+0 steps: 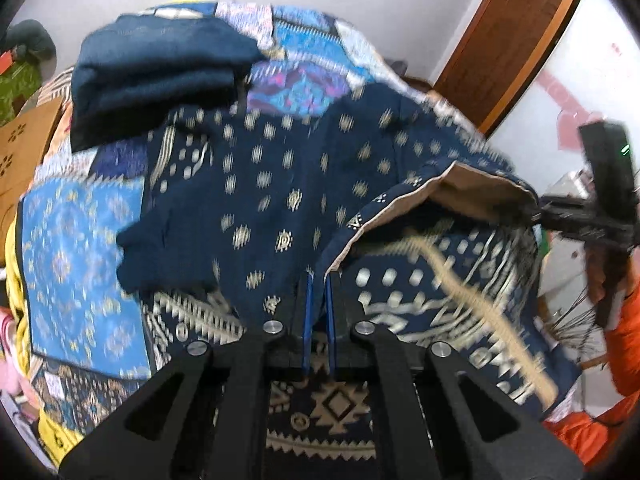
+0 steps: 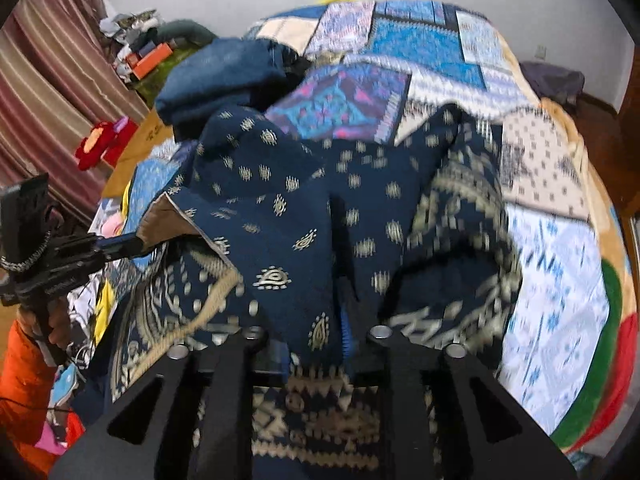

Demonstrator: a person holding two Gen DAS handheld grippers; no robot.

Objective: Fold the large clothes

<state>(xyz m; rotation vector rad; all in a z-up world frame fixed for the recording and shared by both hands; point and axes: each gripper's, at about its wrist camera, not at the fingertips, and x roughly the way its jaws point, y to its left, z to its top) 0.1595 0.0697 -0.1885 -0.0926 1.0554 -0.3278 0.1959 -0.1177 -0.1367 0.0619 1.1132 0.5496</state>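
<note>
Left wrist view: left gripper (image 1: 318, 292) fingers pinched on the hem of a navy cotton garment with cream woven motifs (image 1: 280, 200), lifted over a blue patchwork bedspread (image 1: 80, 240); the right gripper (image 1: 536, 212) grips its far corner. Right wrist view alone shows striped curtains (image 2: 52, 80); right gripper fingers (image 2: 346, 334) are closed on the fabric, left gripper (image 2: 138, 244) at left.

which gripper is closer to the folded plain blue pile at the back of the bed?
Left. The folded blue pile sits up and left of the left gripper, with only patterned garment between. From the right gripper it lies farther off, at far left.
</note>
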